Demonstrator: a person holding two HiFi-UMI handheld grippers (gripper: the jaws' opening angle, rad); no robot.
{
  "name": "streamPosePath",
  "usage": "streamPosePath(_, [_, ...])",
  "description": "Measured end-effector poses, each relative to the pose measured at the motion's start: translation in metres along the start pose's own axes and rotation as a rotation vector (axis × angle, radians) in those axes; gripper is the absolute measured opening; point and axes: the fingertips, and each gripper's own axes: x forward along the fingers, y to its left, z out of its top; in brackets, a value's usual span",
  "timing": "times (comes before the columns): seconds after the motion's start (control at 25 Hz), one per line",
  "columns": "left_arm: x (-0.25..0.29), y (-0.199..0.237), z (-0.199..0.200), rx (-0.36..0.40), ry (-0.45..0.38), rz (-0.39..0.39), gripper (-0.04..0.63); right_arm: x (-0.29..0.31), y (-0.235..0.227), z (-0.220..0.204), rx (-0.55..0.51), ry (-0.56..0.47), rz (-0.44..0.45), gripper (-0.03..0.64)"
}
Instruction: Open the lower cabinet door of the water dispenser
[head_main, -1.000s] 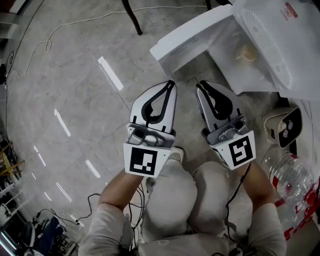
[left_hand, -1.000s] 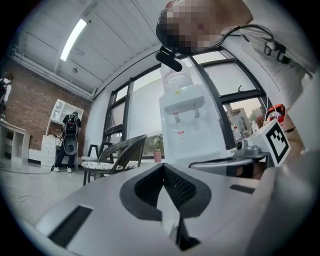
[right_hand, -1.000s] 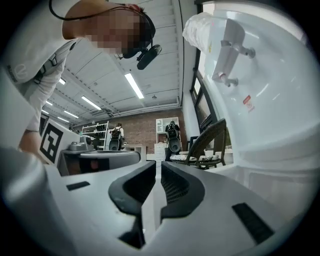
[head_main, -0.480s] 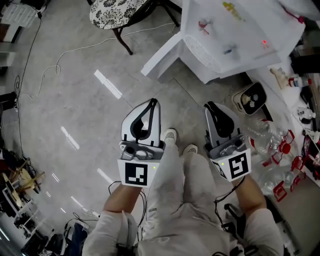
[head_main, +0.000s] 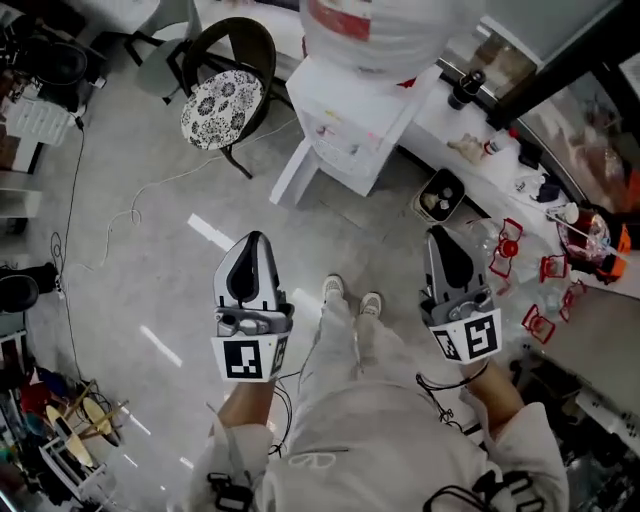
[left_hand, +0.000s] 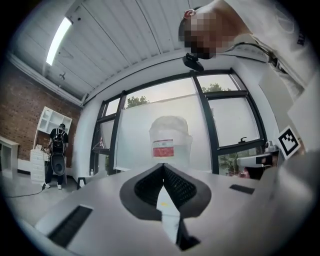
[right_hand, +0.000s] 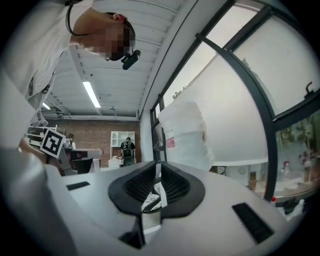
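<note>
View from above of a person standing on a grey floor (head_main: 130, 270), holding a claw tool in each hand at waist height. The left gripper (head_main: 252, 238) sits at 9 o'clock from the person's shoes (head_main: 333, 290), and the right gripper (head_main: 437, 232) at 3 o'clock. Both point toward 12 o'clock and are well apart from each other.

The white water dispenser (head_main: 350, 120) stands at 12 o'clock, well beyond both claws, with a large water bottle (head_main: 375, 35) on top. Its lower cabinet door (head_main: 293, 183) is swung out from the base toward 7 o'clock, so it is open. Neither claw touches the dispenser or the door.

A chair (head_main: 220, 105) with a black-and-white patterned seat stands at 11 o'clock, beside the dispenser. A thin pale cable (head_main: 150, 195) trails over the floor at 10 o'clock. Clear bottles with red caps (head_main: 505, 245) lie at 2 o'clock, near the right gripper.

In the left gripper view, the left gripper (left_hand: 163, 167) has its two tips pressed together with nothing between them. The water bottle (left_hand: 170, 140) shows straight ahead, before tall windows.

In the right gripper view, the right gripper (right_hand: 158, 167) also has its tips together and holds nothing. The bottle (right_hand: 185, 135) appears just right of centre.
</note>
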Motion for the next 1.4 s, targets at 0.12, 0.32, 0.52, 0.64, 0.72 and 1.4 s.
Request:
streamPosePath(0.12, [-0.001, -0.013, 0.021, 0.006, 0.011, -0.016, 0.002, -0.032, -0.017, 0.036, -0.007, -0.017, -0.064, 0.043])
streamPosePath(0.32, [0.004, -0.036, 0.028, 0.011, 0.015, -0.053, 0.002, -0.062, -0.023, 0.061, -0.044, -0.016, -0.096, 0.043])
streamPosePath(0.52, [0.001, -0.051, 0.028, -0.02, 0.031, -0.102, 0.002, -0.074, -0.016, 0.06, -0.035, -0.013, -0.126, 0.028])
streamPosePath(0.64, [0.001, -0.063, 0.033, -0.027, 0.023, -0.128, 0.002, -0.077, -0.013, 0.06, -0.027, -0.015, -0.125, 0.021])
streamPosePath(0.72, [0.001, -0.071, 0.037, -0.03, 0.018, -0.144, 0.002, -0.079, -0.01, 0.062, -0.036, -0.02, -0.121, 0.02])
streamPosePath(1.4, [0.001, -0.089, 0.052, 0.011, -0.015, -0.193, 0.002, -0.087, -0.004, 0.075, -0.101, -0.044, -0.105, 0.018])
